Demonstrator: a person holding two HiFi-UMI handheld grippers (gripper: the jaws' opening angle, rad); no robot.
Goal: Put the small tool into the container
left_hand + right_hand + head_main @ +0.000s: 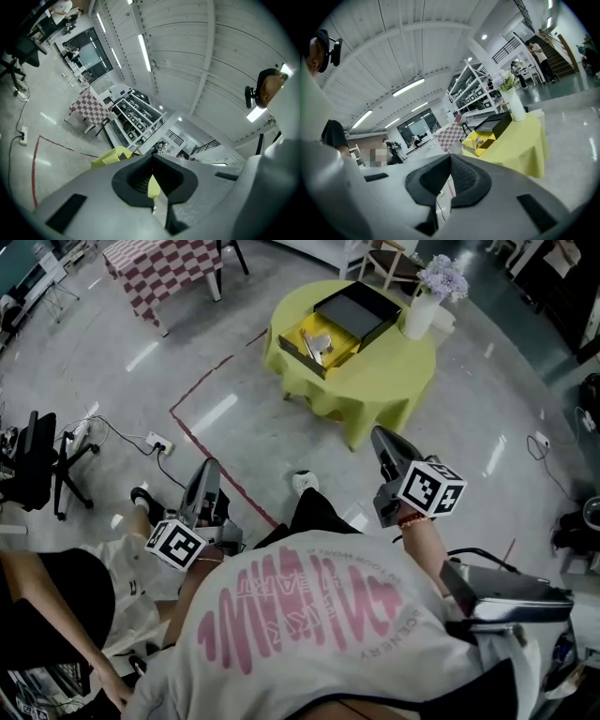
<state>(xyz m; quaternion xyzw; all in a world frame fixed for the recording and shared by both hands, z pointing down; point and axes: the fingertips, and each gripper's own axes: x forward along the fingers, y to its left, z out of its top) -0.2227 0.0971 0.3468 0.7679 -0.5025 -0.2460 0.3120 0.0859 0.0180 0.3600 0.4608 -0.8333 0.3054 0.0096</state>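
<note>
The container is a black box (pixel 314 345) with a yellow lining, on a round table with a yellow cloth (pixel 384 381) far ahead of me. Its black lid (pixel 358 311) lies beside it. Silvery small tools (pixel 319 341) lie inside the box. The box (pixel 482 138) also shows in the right gripper view, across the floor. My left gripper (pixel 210 465) (pixel 152 157) and right gripper (pixel 378 433) (pixel 450 156) are held near my body, well short of the table. Both are shut with nothing between the jaws.
A white vase of lilac flowers (pixel 424 302) stands on the table behind the box. On the floor are a red tape line (pixel 202 442) and a power strip (pixel 156 442). An office chair (pixel 37 460) and another person (pixel 47 615) are at my left. A checkered table (pixel 159 266) stands far left.
</note>
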